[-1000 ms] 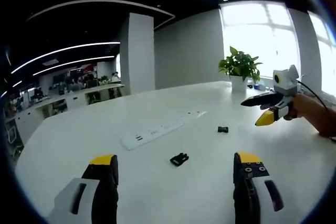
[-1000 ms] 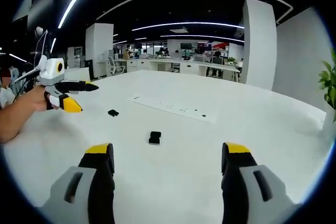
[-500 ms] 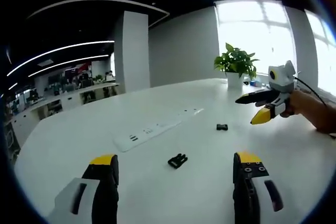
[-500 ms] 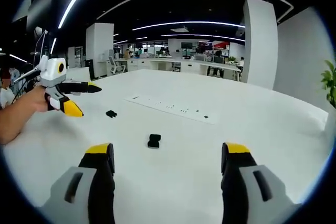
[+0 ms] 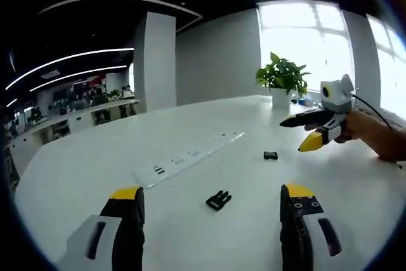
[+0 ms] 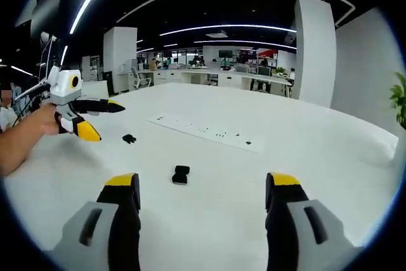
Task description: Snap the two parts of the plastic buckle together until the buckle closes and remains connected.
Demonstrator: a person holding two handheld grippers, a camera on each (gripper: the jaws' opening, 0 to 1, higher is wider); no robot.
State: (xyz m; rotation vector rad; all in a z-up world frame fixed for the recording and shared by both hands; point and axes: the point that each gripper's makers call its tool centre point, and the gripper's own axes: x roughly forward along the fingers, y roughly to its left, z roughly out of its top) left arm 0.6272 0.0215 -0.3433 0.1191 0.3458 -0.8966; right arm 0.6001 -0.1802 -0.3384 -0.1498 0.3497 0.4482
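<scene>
Two black buckle parts lie apart on the white table [image 5: 95, 176]. The pronged part [image 5: 218, 200] rests just ahead of my left gripper [image 5: 211, 192], which is open and empty. The smaller socket part [image 5: 271, 155] lies farther off, below my right gripper [image 5: 293, 136], held in a hand at the right with its jaws spread. In the right gripper view the socket part [image 6: 181, 174] sits ahead of my open right gripper [image 6: 202, 180]. The pronged part [image 6: 129, 138] lies farther left, near the left gripper [image 6: 108, 122], which hovers open above the table.
A long white power strip [image 5: 187, 155] lies flat behind the buckle parts, also seen as the power strip [image 6: 203, 131]. A potted plant [image 5: 282, 77] stands at the table's far edge by the window. Office desks and a pillar stand beyond the table.
Both views have shifted slightly as the hands drifted a little closer to the buckle parts. The two parts have stayed where they lay, and both grippers have stayed open.
</scene>
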